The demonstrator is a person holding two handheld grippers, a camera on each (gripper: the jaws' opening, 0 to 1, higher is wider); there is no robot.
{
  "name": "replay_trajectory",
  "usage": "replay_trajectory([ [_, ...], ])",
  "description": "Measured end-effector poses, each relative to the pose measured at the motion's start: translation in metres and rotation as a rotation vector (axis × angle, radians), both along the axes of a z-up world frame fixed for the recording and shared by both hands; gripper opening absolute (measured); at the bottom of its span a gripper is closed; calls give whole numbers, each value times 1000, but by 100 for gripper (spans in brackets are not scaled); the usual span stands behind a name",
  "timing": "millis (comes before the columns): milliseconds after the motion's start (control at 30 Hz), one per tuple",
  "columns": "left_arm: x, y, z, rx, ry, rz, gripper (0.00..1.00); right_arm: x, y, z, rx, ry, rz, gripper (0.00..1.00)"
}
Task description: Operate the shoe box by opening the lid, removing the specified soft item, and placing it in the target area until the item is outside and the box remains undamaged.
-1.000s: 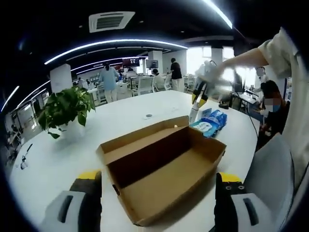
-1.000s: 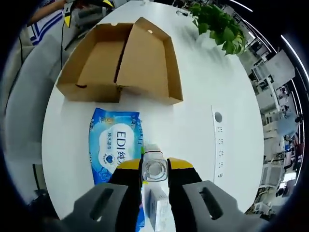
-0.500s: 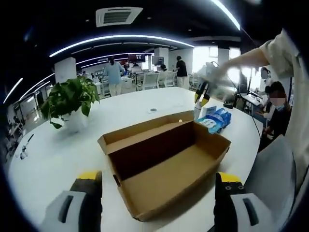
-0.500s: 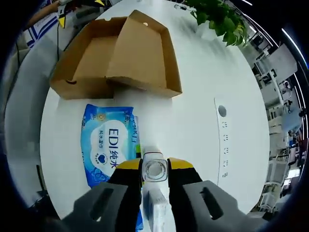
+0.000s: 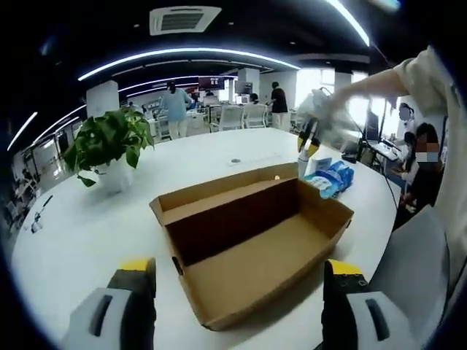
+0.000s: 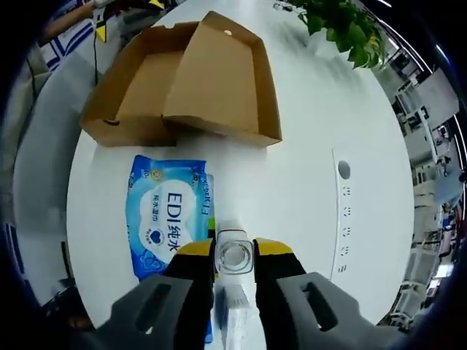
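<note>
holding my right gripper pinched on the clear bottle, barely shifted; wipes pack beside it, box empty before my spread left gripper.

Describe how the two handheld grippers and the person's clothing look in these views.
The left gripper has two bulky grey jaws with dark oblong slots, each capped by a yellow band over a black tip. The right gripper is built the same: grey moulded jaws with slots, yellow bands and black inner pads. The person's sleeve is short, loose and pale beige, seen in the left gripper view.
</note>
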State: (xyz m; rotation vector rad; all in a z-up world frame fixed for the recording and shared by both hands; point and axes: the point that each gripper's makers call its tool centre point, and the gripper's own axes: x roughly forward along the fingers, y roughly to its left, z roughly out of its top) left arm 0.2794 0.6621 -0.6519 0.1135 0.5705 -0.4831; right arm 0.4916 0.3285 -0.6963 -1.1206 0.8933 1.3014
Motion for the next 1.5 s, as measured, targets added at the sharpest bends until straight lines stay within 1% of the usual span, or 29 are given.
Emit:
replay_trajectory([
  [67, 1, 3, 0, 7, 1, 12, 97, 1, 1, 0, 0, -11, -5, 18],
  [267, 2, 11, -2, 23, 6, 45, 93, 4, 2, 7, 8, -43, -5, 27],
  [433, 1, 21, -4, 33, 12, 96, 80, 6, 6, 16, 35, -62, -21, 29],
  [567, 0, 28, -6, 30, 25, 142, 68, 7, 15, 26, 69, -79, -77, 29],
  [633, 0, 31, -6, 31, 30, 159, 61, 5, 23, 31, 105, -69, -132, 30],
  [733, 0, 35, -9, 44, 47, 184, 54, 3, 34, 37, 135, -60, -167, 30],
  [767, -1, 37, -11, 45, 56, 193, 51, 3, 37, 39, 145, -60, -197, 30],
  [900, -3, 43, -17, 59, 77, 223, 38, 3, 47, 40, 169, -46, -242, 30],
  [1100, -7, 49, -25, 51, 114, 265, 31, 2, 61, 36, 194, -10, -329, 30],
  [1200, -9, 52, -30, 44, 138, 289, 26, 1, 70, 33, 215, 13, -353, 30],
  [1267, -10, 53, -34, 36, 148, 302, 25, 1, 77, 30, 224, 26, -381, 30],
  [1333, -11, 54, -36, 31, 154, 307, 22, 5, 81, 27, 232, 32, -400, 29],
  [1400, -11, 54, -37, 31, 153, 316, 20, 11, 88, 25, 257, 29, -425, 27],
  [1500, -11, 59, -45, 26, 175, 341, 17, 21, 97, 21, 298, 43, -490, 27],
])
